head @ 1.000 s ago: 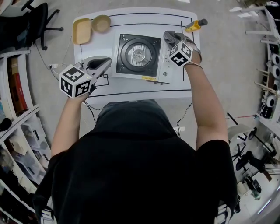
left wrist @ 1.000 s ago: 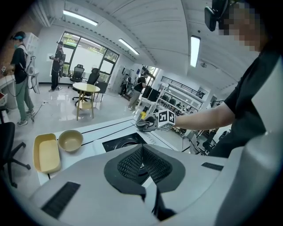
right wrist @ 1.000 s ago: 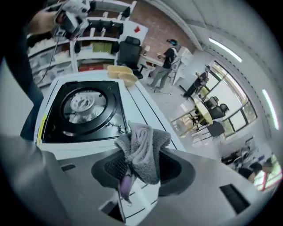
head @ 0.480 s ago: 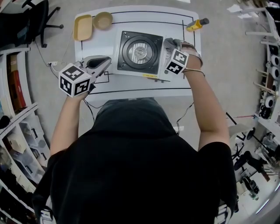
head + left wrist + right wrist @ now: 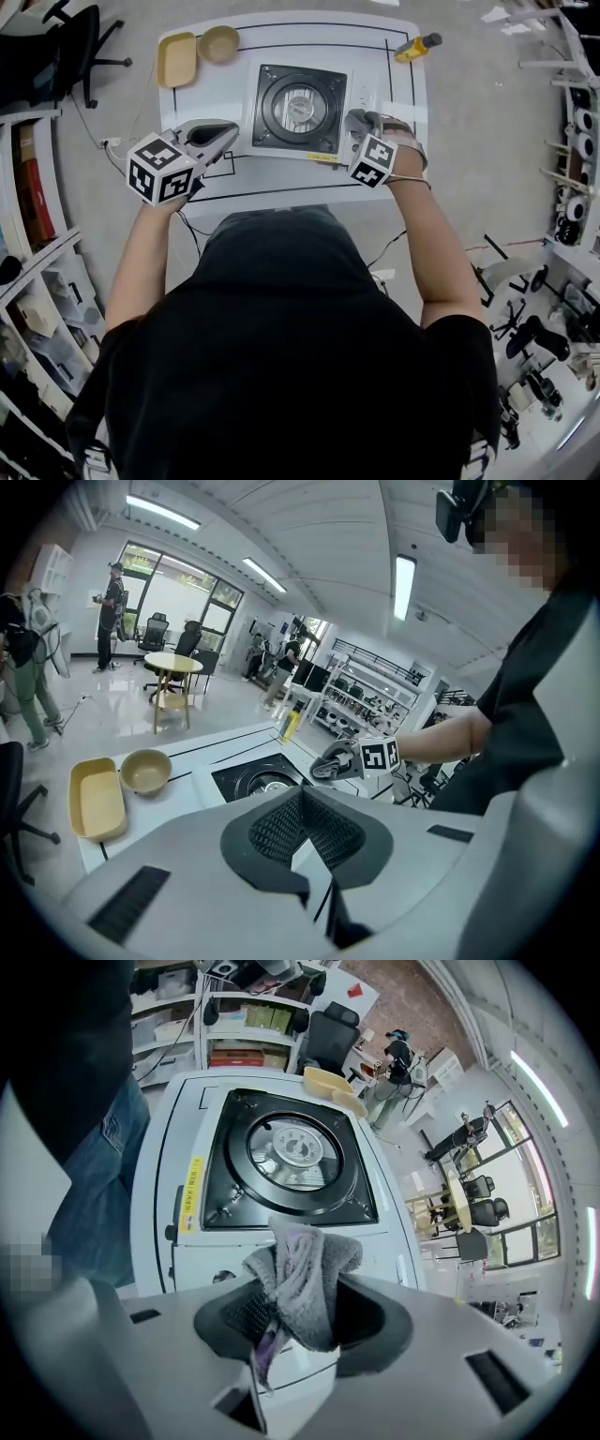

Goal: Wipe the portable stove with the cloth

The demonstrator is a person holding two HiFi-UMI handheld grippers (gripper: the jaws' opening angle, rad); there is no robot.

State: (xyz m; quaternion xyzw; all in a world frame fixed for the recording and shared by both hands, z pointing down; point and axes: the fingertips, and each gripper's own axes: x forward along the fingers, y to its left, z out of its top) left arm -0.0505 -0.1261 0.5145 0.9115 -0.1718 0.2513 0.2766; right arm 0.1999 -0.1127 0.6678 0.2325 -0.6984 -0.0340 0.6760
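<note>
The portable stove (image 5: 298, 108), white with a black top and a round burner, stands mid-table; the right gripper view shows this stove (image 5: 291, 1157) from its right side. My right gripper (image 5: 359, 125) is shut on a grey cloth (image 5: 305, 1274), which bunches out between the jaws. The cloth (image 5: 358, 119) rests at the stove's right-hand white panel, near its front corner. My left gripper (image 5: 214, 141) hovers over the table left of the stove, its jaws shut together with nothing between them. From the left gripper (image 5: 302, 801), the right gripper with its cloth (image 5: 330, 763) shows beyond the stove (image 5: 262, 778).
A yellow tray (image 5: 175, 58) and a tan bowl (image 5: 220, 42) sit at the table's far left corner. A yellow bottle (image 5: 417, 47) lies at the far right corner. Black lines mark the white table (image 5: 281, 192). Shelves, chairs and people surround it.
My right gripper has drawn the cloth along the stove's right panel from its far end toward the near edge. The left gripper has stayed in place.
</note>
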